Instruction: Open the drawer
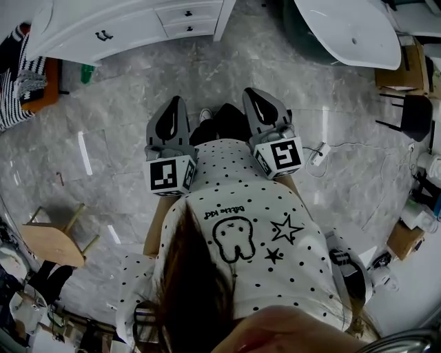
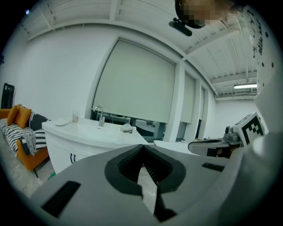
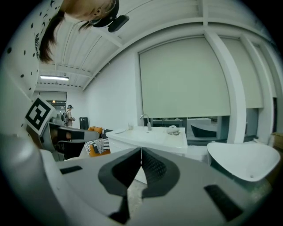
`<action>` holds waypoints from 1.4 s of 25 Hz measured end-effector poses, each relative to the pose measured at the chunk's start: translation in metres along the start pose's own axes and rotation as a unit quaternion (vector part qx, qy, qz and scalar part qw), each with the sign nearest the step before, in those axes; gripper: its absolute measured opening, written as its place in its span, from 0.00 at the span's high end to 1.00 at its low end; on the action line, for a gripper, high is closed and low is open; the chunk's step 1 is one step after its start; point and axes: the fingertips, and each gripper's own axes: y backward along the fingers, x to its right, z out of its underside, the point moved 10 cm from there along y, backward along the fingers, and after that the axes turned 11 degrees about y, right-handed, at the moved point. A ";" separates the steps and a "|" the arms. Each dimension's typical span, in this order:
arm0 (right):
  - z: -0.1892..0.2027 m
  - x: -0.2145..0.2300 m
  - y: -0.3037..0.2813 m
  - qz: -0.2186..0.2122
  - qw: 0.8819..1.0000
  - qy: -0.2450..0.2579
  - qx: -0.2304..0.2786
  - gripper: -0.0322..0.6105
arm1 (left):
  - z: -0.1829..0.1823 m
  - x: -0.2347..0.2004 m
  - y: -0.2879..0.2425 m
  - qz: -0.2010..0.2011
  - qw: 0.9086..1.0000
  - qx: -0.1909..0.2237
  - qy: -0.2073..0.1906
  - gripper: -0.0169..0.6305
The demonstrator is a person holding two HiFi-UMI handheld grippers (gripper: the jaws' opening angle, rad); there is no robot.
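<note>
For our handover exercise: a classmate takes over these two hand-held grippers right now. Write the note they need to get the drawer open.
Left gripper: shut, nothing in it.
Right gripper: shut, nothing in it.
Both are held side by side in front of the person, pointing toward the white vanity cabinet, well short of it.
Drawers: stacked on the cabinet front, all flush shut.
Done: nothing; no handle touched.
Left: walk up, open one gripper, close it on a drawer handle and pull.
</note>
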 end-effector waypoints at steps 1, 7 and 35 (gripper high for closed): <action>-0.001 0.001 -0.003 -0.002 1.000 0.000 0.000 0.93 | -0.001 -0.002 -0.001 -0.002 1.000 0.000 -0.001 0.97; -0.003 0.006 -0.024 -0.013 1.000 0.001 -0.003 0.93 | -0.004 -0.013 -0.011 -0.017 1.000 0.005 0.005 0.97; -0.018 0.119 -0.096 -0.044 0.998 0.039 0.015 0.93 | -0.019 0.012 -0.117 -0.047 0.998 0.038 0.022 0.97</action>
